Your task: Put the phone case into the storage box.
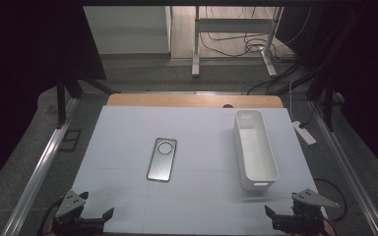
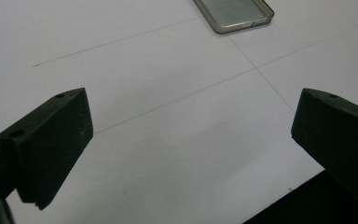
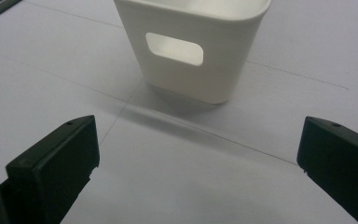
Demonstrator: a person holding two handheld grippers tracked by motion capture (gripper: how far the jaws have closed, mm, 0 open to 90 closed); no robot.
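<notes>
A clear grey phone case [image 1: 162, 159] with a round camera cut-out lies flat in the middle of the white table mat [image 1: 128, 137]. Its near end [image 2: 235, 14] shows at the top of the left gripper view. A long white bin [image 1: 255, 147] stands to the right of it, its handle-slot end [image 3: 191, 46] facing my right gripper. My left gripper [image 1: 96, 214] rests at the mat's near left corner, jaws wide open with nothing between them [image 2: 191, 135]. At the near right edge my right gripper [image 1: 283, 212] is also open and empty [image 3: 198, 154], a short way before the bin.
A wooden strip [image 1: 192, 101] borders the mat's far edge. Metal rails [image 1: 39, 167] run along both sides of the table. A white power strip [image 1: 304, 132] lies right of the mat. Table legs and cables [image 1: 236, 44] stand on the floor beyond.
</notes>
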